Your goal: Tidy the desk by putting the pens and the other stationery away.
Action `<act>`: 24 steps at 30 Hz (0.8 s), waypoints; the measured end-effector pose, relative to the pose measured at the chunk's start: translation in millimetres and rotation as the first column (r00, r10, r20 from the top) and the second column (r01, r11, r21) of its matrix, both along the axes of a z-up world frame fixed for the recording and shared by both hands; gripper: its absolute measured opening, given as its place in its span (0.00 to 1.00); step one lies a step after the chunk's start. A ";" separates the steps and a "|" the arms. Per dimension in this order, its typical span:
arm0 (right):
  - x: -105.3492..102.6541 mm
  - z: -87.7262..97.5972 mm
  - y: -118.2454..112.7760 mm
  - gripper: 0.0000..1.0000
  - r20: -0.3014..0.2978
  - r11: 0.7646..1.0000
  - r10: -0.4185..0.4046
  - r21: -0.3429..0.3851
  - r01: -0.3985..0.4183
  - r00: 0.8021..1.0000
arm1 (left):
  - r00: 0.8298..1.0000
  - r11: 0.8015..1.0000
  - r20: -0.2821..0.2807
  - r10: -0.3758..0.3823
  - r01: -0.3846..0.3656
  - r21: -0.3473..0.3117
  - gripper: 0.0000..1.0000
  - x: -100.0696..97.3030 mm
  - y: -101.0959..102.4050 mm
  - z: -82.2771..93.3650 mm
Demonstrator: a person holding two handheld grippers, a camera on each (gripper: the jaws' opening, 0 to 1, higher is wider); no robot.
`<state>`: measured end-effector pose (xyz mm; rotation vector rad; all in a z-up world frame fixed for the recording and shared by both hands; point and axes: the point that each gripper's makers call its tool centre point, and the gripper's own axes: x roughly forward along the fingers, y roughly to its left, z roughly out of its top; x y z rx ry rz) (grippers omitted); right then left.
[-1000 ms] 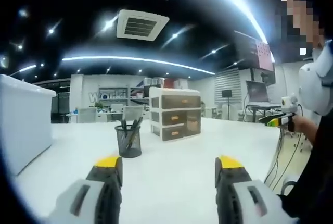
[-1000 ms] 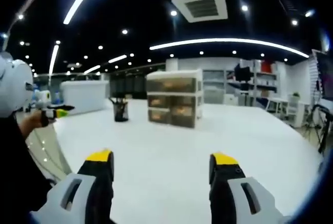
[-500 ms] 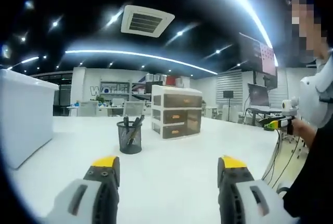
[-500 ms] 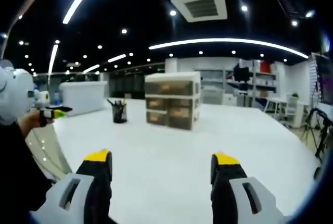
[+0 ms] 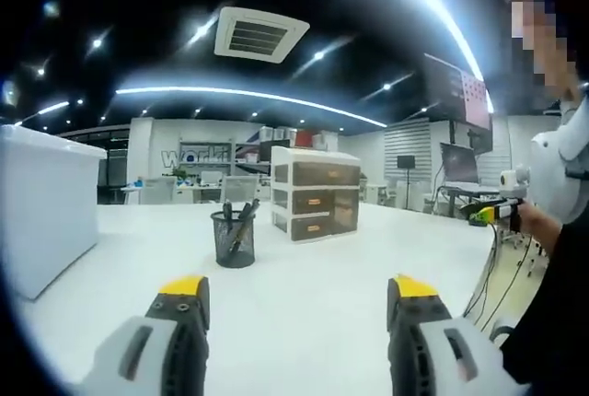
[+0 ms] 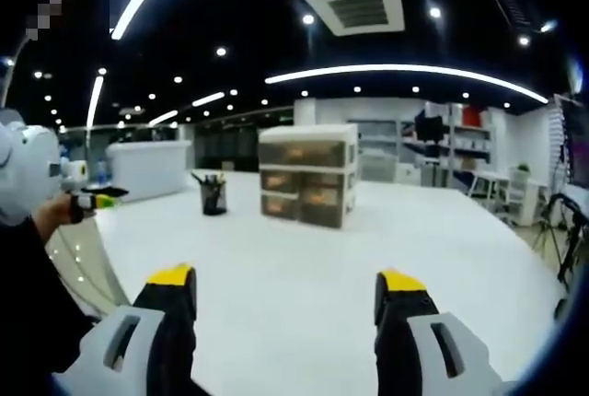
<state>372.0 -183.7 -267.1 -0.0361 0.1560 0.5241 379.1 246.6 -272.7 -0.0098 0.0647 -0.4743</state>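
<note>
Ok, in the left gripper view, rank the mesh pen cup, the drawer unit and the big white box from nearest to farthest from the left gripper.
1. White box, far left at the desk edge, reaching nearest.
2. Mesh pen cup, just left of centre.
3. Drawer unit, behind the cup, slightly right.
The left gripper is open and holds nothing.

Large pale lettering on the far back wall (image 5: 189, 157) in the left gripper view reads roughly "Work"; its ending is hidden.
</note>
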 end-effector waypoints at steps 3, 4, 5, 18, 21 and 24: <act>-0.1 0.6 0.0 0.75 0.000 1.000 0.001 -0.003 -0.001 1.000 | 1.000 1.000 -0.002 0.001 -0.001 0.006 0.78 -0.8 0.8 -0.9; -0.1 0.7 -0.2 0.75 -0.001 1.000 0.000 -0.003 0.000 1.000 | 1.000 1.000 -0.002 0.002 -0.002 0.007 0.78 -1.1 1.1 -0.7; 0.0 0.6 -0.6 0.75 -0.003 1.000 -0.001 -0.003 0.001 1.000 | 1.000 1.000 -0.002 0.003 -0.003 0.008 0.78 -1.6 1.6 -0.4; 2.4 6.1 3.1 0.75 0.000 1.000 0.011 -0.008 -0.011 1.000 | 1.000 1.000 -0.016 0.005 -0.005 0.012 0.79 -1.3 0.8 0.5; 4.9 4.6 2.9 0.75 -0.002 1.000 0.012 -0.003 -0.012 1.000 | 1.000 1.000 -0.017 0.007 -0.006 0.017 0.79 -0.8 2.1 1.8; 5.3 3.9 5.3 0.76 -0.005 1.000 0.016 0.000 -0.016 1.000 | 1.000 1.000 -0.014 0.010 -0.009 0.018 0.79 -2.5 3.5 4.8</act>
